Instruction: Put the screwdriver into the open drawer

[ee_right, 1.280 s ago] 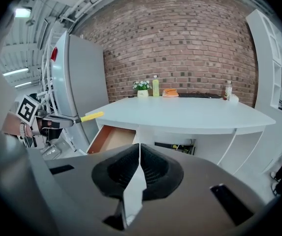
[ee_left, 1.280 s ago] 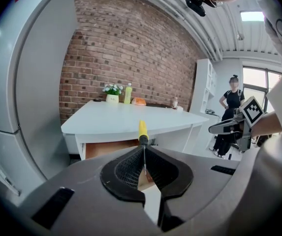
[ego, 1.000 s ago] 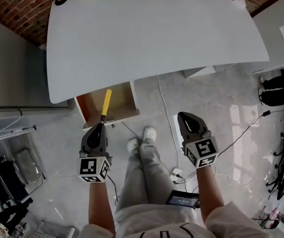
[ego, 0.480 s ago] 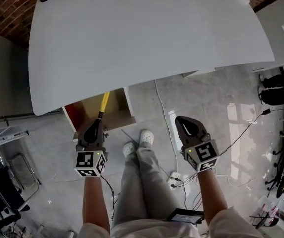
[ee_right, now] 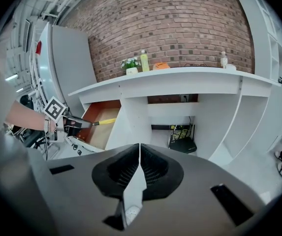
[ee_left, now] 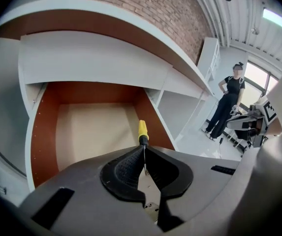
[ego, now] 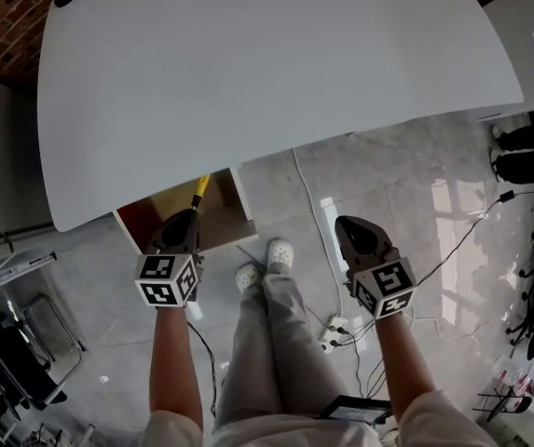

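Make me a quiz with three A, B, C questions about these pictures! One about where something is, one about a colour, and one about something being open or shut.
1. Where is the screwdriver?
A. lying flat in the drawer
B. in the left claw, poking out over the drawer
C. in the right claw

2. What colour is the screwdriver's handle?
A. red
B. green
C. yellow

3. How is the right claw?
A. shut, holding nothing
B. wide open
C. shut on the screwdriver

Answers:
1 B: the left claw's jaws pinch the thin shaft, and the handle sticks out above the drawer's inside.
2 C: the handle shows bright yellow in every view.
3 A: its jaws meet with nothing between them.
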